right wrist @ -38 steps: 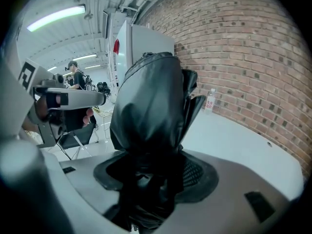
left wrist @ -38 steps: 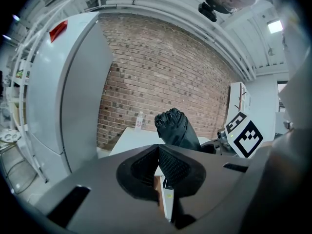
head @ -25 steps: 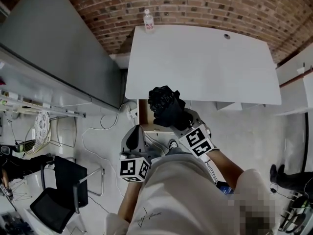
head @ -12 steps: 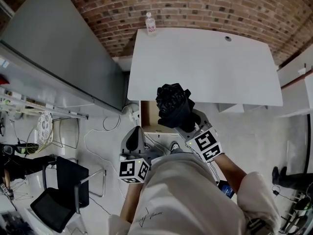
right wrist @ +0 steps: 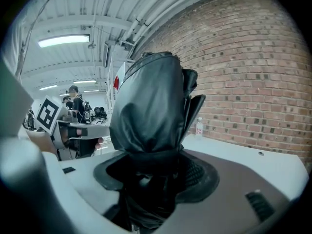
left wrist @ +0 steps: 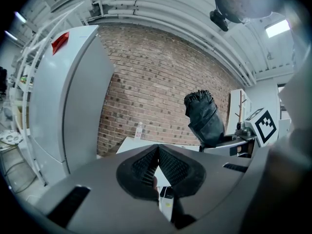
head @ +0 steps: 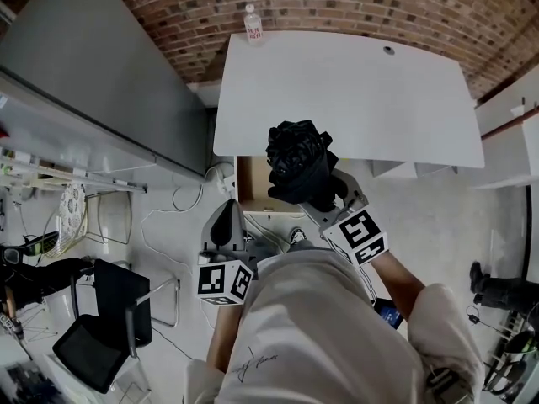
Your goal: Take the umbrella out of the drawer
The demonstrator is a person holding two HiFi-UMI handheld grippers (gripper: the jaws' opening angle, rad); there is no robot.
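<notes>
A folded black umbrella (head: 296, 162) stands upright in my right gripper (head: 313, 194), which is shut on its lower end; it hangs above the open wooden drawer (head: 247, 185) under the white table (head: 354, 91). In the right gripper view the umbrella (right wrist: 151, 106) fills the middle and rises from between the pads of the right gripper (right wrist: 156, 174). My left gripper (head: 226, 219) is lower and to the left, shut with nothing in it. In the left gripper view the left gripper (left wrist: 157, 154) has its pads together, and the umbrella (left wrist: 204, 118) is ahead to the right.
A small plastic bottle (head: 253, 25) stands at the table's far left corner by the brick wall. A tall grey panel (head: 101, 82) runs along the left. A black chair (head: 105, 326) and loose cables (head: 181, 200) are on the floor at the left.
My right gripper has risen with the umbrella, lifting it higher above the drawer. The left gripper has stayed about where it was.
</notes>
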